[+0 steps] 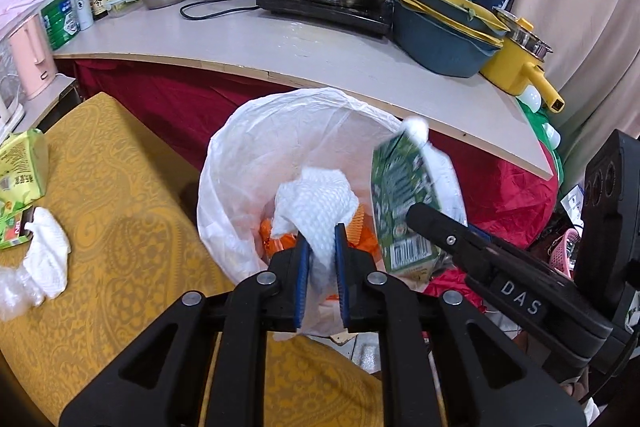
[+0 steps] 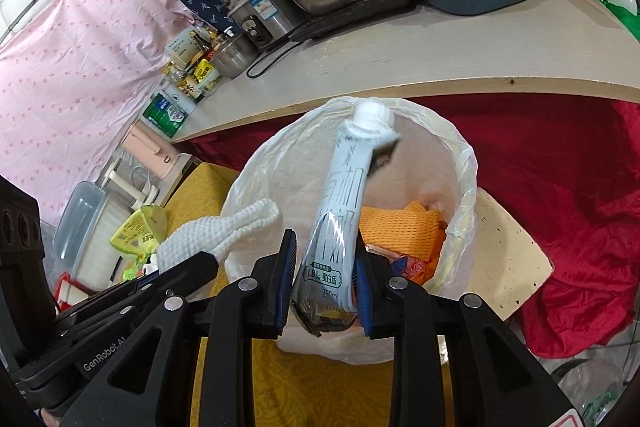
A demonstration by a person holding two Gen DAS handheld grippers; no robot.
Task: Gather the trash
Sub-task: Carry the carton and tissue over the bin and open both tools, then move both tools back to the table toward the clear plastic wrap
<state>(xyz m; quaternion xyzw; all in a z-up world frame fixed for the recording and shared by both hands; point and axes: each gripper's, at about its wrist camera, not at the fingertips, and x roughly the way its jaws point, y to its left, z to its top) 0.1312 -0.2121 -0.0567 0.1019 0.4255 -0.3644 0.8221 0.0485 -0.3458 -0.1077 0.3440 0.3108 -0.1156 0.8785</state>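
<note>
trash bin [image 1: 224, 187] with white liner stands at 12 o'clock of both claws. left claw [image 1: 322, 247] is pinching a crumpled paper towel [image 1: 316, 203] over it; right claw [image 2: 326, 269] is pinching a flattened milk carton [image 2: 340, 203] above orange netting [image 2: 400, 227].

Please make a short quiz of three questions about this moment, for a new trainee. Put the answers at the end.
1. True or false: the left gripper holds a paper towel over the bin.
2. What does the right gripper hold? A) a glass bottle B) a drink carton C) a spoon
3. Fill in: the orange netting lies ____ the bin.

Key: 1 true; 2 B; 3 inside
</note>
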